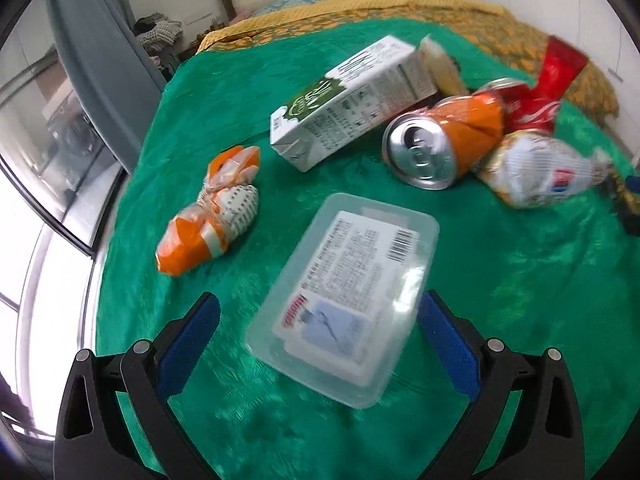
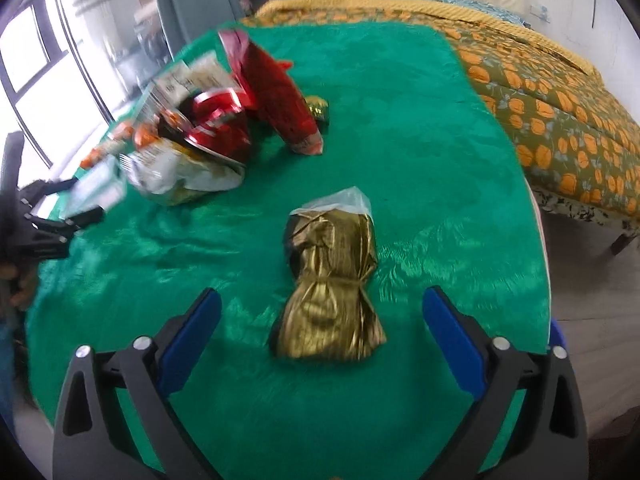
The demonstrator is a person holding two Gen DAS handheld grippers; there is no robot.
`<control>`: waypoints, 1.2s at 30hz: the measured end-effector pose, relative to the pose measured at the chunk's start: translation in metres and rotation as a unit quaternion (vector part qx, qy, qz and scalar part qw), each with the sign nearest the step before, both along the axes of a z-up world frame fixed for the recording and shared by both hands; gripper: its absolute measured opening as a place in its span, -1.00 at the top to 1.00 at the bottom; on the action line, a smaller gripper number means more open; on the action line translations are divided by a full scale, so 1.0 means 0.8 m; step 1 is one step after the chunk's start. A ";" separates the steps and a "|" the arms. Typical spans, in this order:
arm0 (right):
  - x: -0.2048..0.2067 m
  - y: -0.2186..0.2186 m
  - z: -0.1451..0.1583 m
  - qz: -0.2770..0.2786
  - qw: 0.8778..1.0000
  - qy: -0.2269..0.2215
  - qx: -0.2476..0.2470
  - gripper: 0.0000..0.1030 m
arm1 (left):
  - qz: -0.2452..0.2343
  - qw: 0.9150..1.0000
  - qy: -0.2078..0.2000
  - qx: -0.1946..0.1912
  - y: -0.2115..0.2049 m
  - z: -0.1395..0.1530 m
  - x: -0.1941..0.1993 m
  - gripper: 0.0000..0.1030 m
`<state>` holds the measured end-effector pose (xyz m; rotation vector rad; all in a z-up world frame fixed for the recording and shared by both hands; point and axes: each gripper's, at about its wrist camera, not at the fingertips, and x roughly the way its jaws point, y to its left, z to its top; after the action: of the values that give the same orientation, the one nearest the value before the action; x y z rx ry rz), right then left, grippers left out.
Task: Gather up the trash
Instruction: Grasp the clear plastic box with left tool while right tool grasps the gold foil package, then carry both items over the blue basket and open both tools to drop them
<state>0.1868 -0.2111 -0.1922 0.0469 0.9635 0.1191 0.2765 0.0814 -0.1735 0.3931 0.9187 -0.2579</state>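
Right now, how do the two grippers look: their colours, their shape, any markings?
Both the left gripper and the right gripper look alike: black angular plastic frames with triangular cut-outs, silver round pins at the joints, and blue textured pads inside the fingers. No cables or markings show.

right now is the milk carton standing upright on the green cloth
No, the milk carton lies tipped on its side on the green cloth, its far end leaning against the pile of cans and wrappers.
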 end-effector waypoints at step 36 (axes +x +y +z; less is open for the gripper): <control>-0.116 -0.032 0.015 0.055 0.998 0.024 0.029 -0.31 | -0.015 0.999 0.045 -0.025 -0.063 0.002 -0.159 -0.46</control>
<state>0.0942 -0.2364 -0.1798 0.0500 1.0107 0.2490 0.1496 0.0312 -0.1722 0.3513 0.9930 -0.3266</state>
